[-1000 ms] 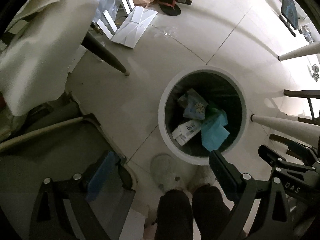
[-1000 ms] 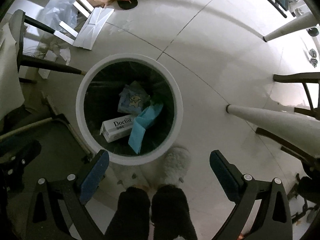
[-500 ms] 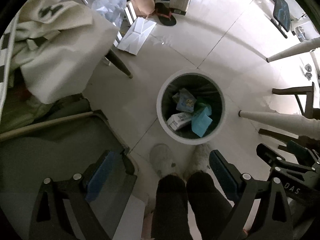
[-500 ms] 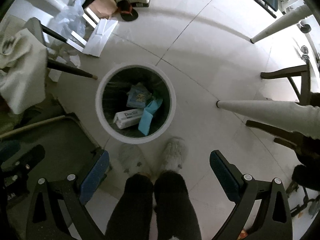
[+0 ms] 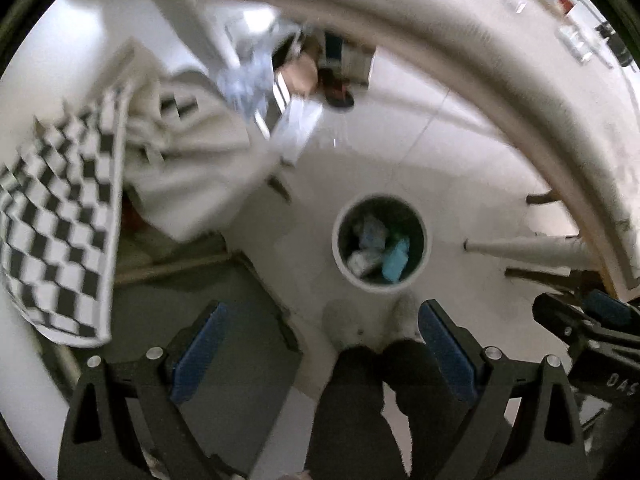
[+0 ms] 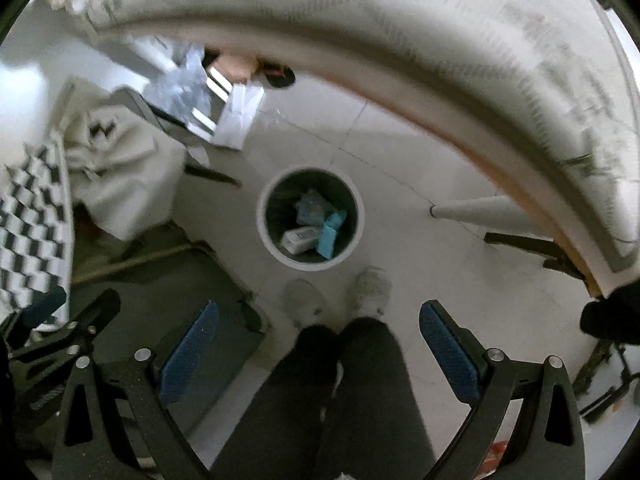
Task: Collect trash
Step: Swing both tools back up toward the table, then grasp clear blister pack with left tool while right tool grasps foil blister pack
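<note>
Left gripper (image 5: 320, 344): jaws released, wide apart, nothing between the blue pads; it hangs high above the floor, pointing down.
Right gripper (image 6: 318, 342): jaws likewise spread and empty, also looking down from above.
Trash bin (image 6: 311, 218): round, white-rimmed, standing upright on the tiled floor (image 6: 408, 248) just ahead of the person's slippers (image 6: 372, 292); its mouth faces straight up at both cameras.
Trash already in: a white carton (image 6: 298, 239) with dark print, lying flat with its long axis slanting across the bin bottom; a teal packet (image 6: 330, 232) just beside it, its long axis running roughly toward the rim; a pale blue wrapper (image 6: 314, 209) behind them. The three touch or overlap.
Handling, as a judgement: all look light. The carton seems stiff enough to pinch across its short sides; the packet and wrapper look soft and crushable, best taken by a free edge or corner.
Desk (image 6: 440, 52): its pale curved edge arcs across the top of both views; small items sit on it in the left view, too blurred to name.
Progress, as a judgement: with both grippers empty, the next piece has yet to be picked.
Checkered cloth (image 5: 60, 232): hangs at the left, well apart from the bin.
</note>
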`<state>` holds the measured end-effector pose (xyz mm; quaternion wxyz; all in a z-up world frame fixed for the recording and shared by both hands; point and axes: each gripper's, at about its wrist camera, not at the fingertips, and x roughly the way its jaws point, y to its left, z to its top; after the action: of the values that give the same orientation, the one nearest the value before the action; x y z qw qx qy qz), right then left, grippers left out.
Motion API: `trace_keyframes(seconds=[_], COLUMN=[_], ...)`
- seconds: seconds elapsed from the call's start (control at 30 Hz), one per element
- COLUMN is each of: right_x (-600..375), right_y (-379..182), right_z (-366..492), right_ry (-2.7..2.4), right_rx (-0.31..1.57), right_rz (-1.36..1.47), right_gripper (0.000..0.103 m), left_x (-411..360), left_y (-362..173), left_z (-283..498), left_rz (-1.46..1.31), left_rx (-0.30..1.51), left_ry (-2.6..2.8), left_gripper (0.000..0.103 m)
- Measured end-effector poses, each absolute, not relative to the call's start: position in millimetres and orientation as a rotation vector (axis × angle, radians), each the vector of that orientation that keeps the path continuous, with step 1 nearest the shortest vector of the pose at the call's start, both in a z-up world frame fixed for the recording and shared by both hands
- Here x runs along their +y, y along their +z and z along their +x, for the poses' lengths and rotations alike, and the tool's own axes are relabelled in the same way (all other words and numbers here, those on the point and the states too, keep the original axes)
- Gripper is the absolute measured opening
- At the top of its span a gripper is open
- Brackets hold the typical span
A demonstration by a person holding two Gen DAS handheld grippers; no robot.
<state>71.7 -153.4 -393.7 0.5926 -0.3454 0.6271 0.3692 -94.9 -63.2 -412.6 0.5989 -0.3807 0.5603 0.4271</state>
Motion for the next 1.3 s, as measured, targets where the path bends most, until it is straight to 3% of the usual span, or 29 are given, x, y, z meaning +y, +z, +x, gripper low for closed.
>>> trace_keyframes(seconds=[0.2, 0.37, 0.67, 0.83, 1.03, 1.3], right_x=[-121.0, -83.8, 25.3, 77.9, 111.6, 82.6], right_y=[-332.0, -303.6, -339.3, -376.6, -389.1, -379.0], right_z=[138.3, 239.1, 378.3, 399.3, 375.6, 380.2], right_ry=[0.778, 0.657, 0.563, 0.572, 0.611, 0.741], right_rx=[1.427, 1.381, 1.45, 1.504, 1.384, 1.353], right_rz=[-0.608, -0.484, -0.41, -0.454, -0.657, -0.783], right_gripper=[0.102, 0.102, 0.101, 0.101, 0.074, 0.068], left_x=[-18.3, 27.7, 121.3, 151.1, 171.2, 153.4], left_y=[-362.5, -353.6, -380.3, -389.3, -393.4, -384.5], left_z=[-50.9, 7.6, 95.1, 134.0, 172.2, 213.8], left_rz=[-0.812, -0.797, -0.974, -0.835, -0.563, -0.355], left_rx=[1.237, 1.232, 1.263, 1.319, 1.422, 1.478], left_ry=[1.02, 1.042, 1.087, 1.023, 0.88, 0.484], left_gripper=[0.097, 0.097, 0.097, 0.097, 0.097, 0.097])
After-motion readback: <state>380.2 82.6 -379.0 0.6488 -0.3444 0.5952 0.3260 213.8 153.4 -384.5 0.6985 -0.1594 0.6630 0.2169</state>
